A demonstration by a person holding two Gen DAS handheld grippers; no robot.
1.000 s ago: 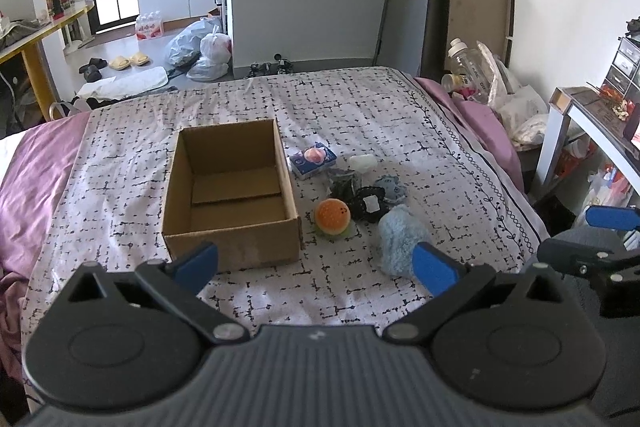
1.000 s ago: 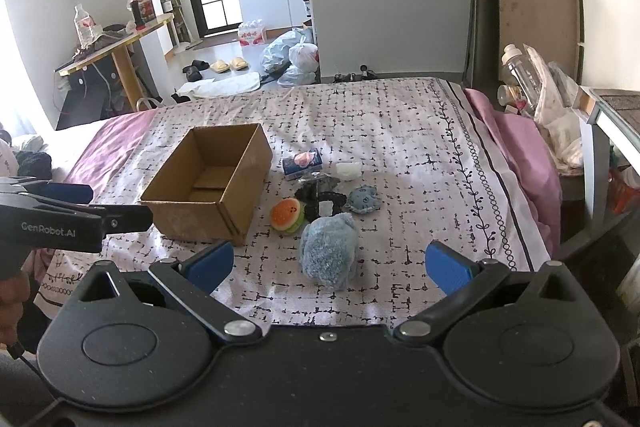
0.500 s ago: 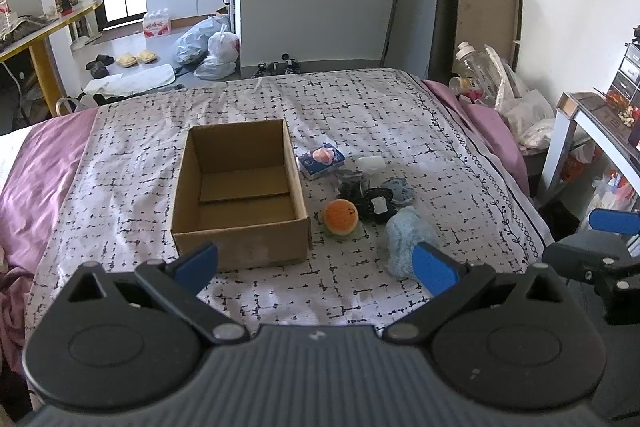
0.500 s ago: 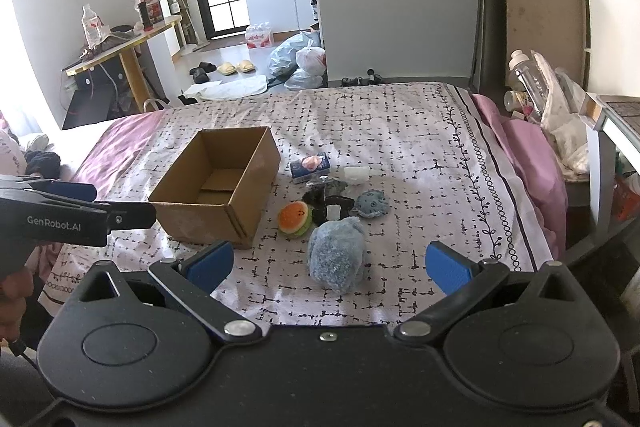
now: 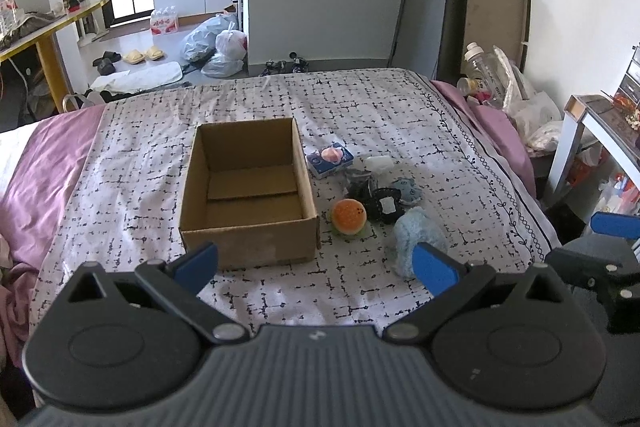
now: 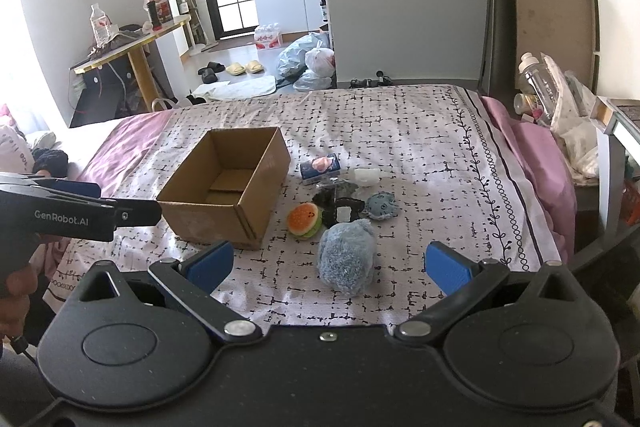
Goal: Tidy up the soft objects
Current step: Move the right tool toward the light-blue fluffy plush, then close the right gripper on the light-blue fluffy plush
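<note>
Soft toys lie in a loose cluster on the bed [image 5: 400, 107], whose patterned white cover has purple sheet showing along both sides. An open cardboard box [image 5: 248, 195] sits on the cover just left of the cluster, its flaps folded down inside and nothing else in it.

Nearest the box is a burger-shaped plush [image 5: 349, 217], orange on top with a green edge. Behind it, touching one another, are a dark bundle with a white tag [image 6: 340, 213] and a small blue-grey plush [image 6: 382, 205]. Further back lie a little blue packet with a pink round thing on it [image 5: 330, 159] and a small white piece [image 6: 368, 175]. Closest to the person is a fluffy light-blue plush [image 6: 347, 261], lying apart from the burger and just in front of the dark bundle.

Both tools are held over the near edge of the bed, clear of everything. The left gripper [image 5: 316, 265] has its blue-tipped jaws spread wide, the box and the fluffy plush showing between them. The right gripper [image 6: 328, 265] also has its jaws wide apart, with the fluffy plush lined up in the gap but not touched. In the right view a hand [image 6: 14, 291] holds the left tool.
</note>
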